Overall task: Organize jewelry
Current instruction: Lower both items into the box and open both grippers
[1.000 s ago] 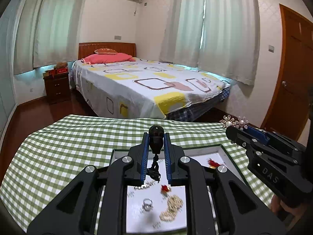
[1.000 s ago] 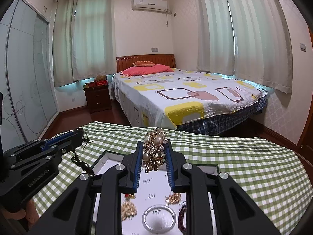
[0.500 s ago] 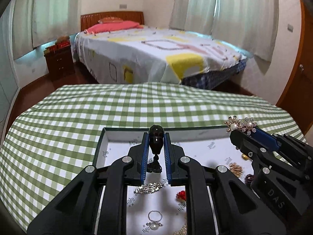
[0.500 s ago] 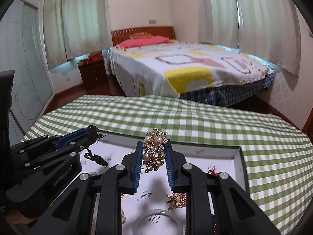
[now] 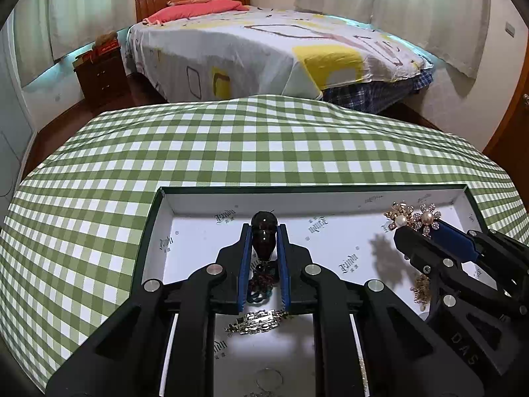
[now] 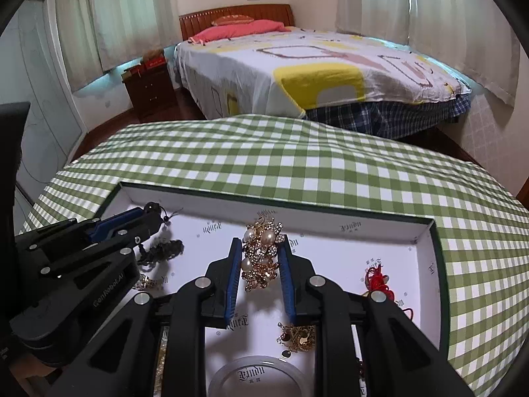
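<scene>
A white-lined jewelry tray [image 5: 198,198] [image 6: 426,231] lies on the checked tablecloth. My left gripper [image 5: 264,231] is shut on a dark bead bracelet [image 5: 263,231], whose dark strand hangs onto the tray floor; it also shows in the right wrist view [image 6: 158,251]. My right gripper [image 6: 259,248] is shut on a gold pearl brooch [image 6: 263,251], low over the tray's back part. In the left wrist view the brooch [image 5: 413,220] sticks out of the right gripper at the tray's right back corner.
In the tray lie a silver rhinestone piece [image 5: 258,321], a gold chain [image 6: 297,334], a red tassel charm [image 6: 377,278] and a clear bangle [image 6: 258,377]. The green checked table [image 6: 297,165] stretches behind. A bed [image 6: 314,72] stands beyond it.
Both grippers have come down and forward over the tray, each still holding its piece. The bracelet's strand now rests on the tray floor.
</scene>
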### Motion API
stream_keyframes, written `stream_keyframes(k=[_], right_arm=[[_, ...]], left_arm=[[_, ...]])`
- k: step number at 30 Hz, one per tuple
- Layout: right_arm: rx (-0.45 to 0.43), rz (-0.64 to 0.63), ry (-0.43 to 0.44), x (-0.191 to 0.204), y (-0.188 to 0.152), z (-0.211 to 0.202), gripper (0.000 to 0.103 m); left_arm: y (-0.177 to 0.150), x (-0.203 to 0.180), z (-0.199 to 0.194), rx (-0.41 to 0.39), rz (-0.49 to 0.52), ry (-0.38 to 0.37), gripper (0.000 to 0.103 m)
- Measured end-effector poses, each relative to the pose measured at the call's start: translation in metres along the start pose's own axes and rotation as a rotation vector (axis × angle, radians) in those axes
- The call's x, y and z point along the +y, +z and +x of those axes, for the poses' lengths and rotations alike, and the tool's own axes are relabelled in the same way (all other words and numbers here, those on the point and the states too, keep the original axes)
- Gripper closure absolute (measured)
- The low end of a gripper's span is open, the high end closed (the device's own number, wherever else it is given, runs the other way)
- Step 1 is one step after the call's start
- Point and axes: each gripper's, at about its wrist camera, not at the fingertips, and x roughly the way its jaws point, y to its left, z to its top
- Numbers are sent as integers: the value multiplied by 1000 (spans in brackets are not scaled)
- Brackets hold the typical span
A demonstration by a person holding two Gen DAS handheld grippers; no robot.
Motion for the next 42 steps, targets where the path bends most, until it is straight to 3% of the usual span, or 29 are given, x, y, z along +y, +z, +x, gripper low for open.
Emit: stream_keyframes(k=[20,22,25,31,42], right_arm=[[59,9,-3,2,1,16,79],[57,9,-2,3,1,15,78],[52,13,-3,2,0,14,66],[42,25,-10,0,-1,12,61],[-23,27,-67,-10,-3,-9,27]], left_arm=[[-2,0,14,100,9,-8,85],[-3,1,13,102,7,-9,80],[-3,2,11,94,4,-7,65],[-2,6,9,85,-12,2,51],[-2,17,-4,44,-51,12,21]])
